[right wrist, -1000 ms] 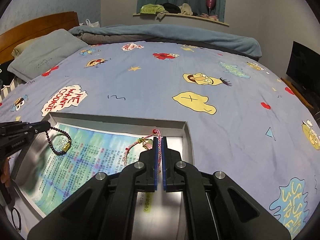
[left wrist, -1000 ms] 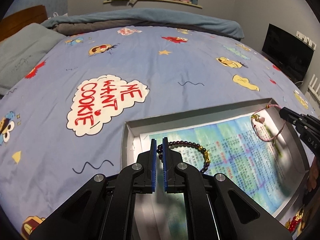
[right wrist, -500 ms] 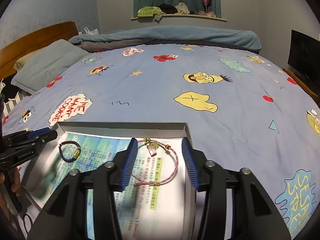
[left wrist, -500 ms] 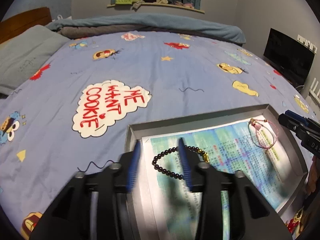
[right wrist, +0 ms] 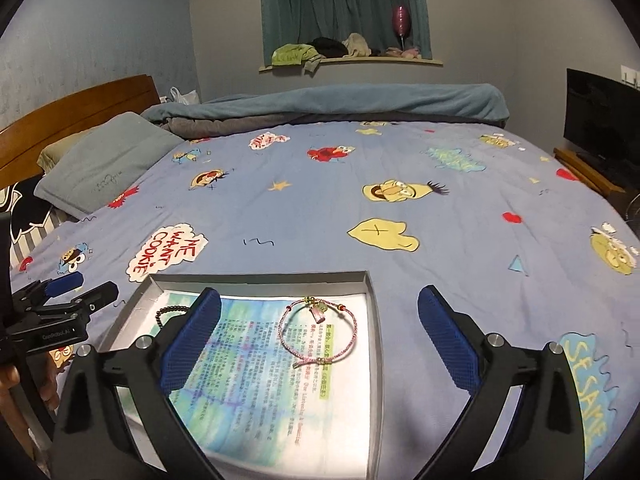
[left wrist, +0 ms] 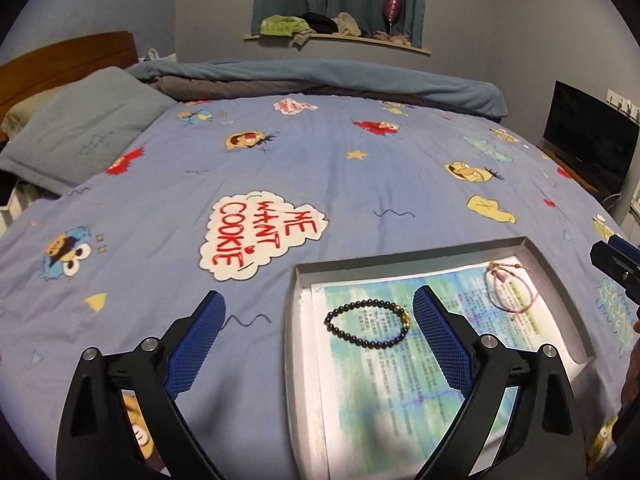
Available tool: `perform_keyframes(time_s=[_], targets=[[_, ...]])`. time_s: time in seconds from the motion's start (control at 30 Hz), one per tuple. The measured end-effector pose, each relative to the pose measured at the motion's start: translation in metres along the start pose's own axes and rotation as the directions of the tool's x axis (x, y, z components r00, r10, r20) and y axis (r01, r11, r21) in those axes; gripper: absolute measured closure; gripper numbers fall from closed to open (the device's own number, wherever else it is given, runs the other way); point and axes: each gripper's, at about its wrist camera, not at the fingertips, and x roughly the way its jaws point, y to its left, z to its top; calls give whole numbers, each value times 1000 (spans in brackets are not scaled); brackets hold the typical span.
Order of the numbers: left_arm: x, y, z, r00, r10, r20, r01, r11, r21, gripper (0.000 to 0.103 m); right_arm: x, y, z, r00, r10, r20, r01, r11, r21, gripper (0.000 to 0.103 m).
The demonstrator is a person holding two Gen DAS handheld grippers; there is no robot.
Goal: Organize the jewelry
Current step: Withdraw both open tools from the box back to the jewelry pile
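**Grey tray with two bracelets, on a bed**

Tray [left wrist: 297, 320]: one, shallow, grey, lying flat on the bedspread [left wrist: 320, 168]; lined with one printed sheet [left wrist: 404, 384] in blue-green with text.

Bracelets: two, both flat on the sheet, well apart.
- Dark beaded bracelet [left wrist: 367, 323], with gold-coloured beads at one end, at the tray's left end. In the right wrist view the gripper's left finger hides most of it [right wrist: 170, 312].
- Pink cord bracelet [right wrist: 318, 330], with small charms at the top, at the tray's right end.

Grippers: two, black with blue pads.
- Left gripper [left wrist: 318, 340]: jaws spread wide, holding nothing; one finger over the bedspread, the other over the sheet, just right of the beaded bracelet.
- Right gripper [right wrist: 318, 340]: jaws spread wide, holding nothing; the pink bracelet shows between its fingers.

Surroundings: blue cartoon-print bedspread with a "ME WANT COOKIE" patch [left wrist: 262, 234]; one grey pillow [right wrist: 104, 164]; a rolled blue blanket [right wrist: 340, 102] across the far side; wooden headboard [right wrist: 76, 112]; teal curtain [right wrist: 344, 0] above a ledge [right wrist: 352, 62] piled with clothes; one dark screen [right wrist: 600, 116].
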Motion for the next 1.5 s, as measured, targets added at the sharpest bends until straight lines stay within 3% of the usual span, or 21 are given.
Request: perform_keyframes(time_s=[0.33, 0.57, 0.87, 1.07, 1.3, 1.5], targets=[[-82, 6, 0, 998, 10, 66, -12, 1000, 28, 8, -59, 12, -3, 1000, -17, 13, 17, 1000, -13, 6], [-126, 7, -30, 998, 7, 56, -11, 997, 74, 7, -102, 19, -20, 1000, -18, 5, 19, 999, -40, 6], [-145, 12, -80, 1000, -15, 4, 15, 998, 61, 7, -138, 13, -59, 1000, -4, -23, 3, 999, -33, 6], [-149, 10, -111, 1000, 1, 14, -2, 998, 56, 7, -147, 8, -93, 1000, -15, -27, 15, 1000, -16, 6], [-134, 14, -134, 1000, 24, 5, -24, 998, 58, 7, -130, -3, -123, 999, -19, -41, 21, 999, 50, 6], [-121, 16, -143, 1000, -8, -29, 10, 998, 62, 7, -111, -7, -138, 998, -32, -58, 35, 998, 54, 6]])
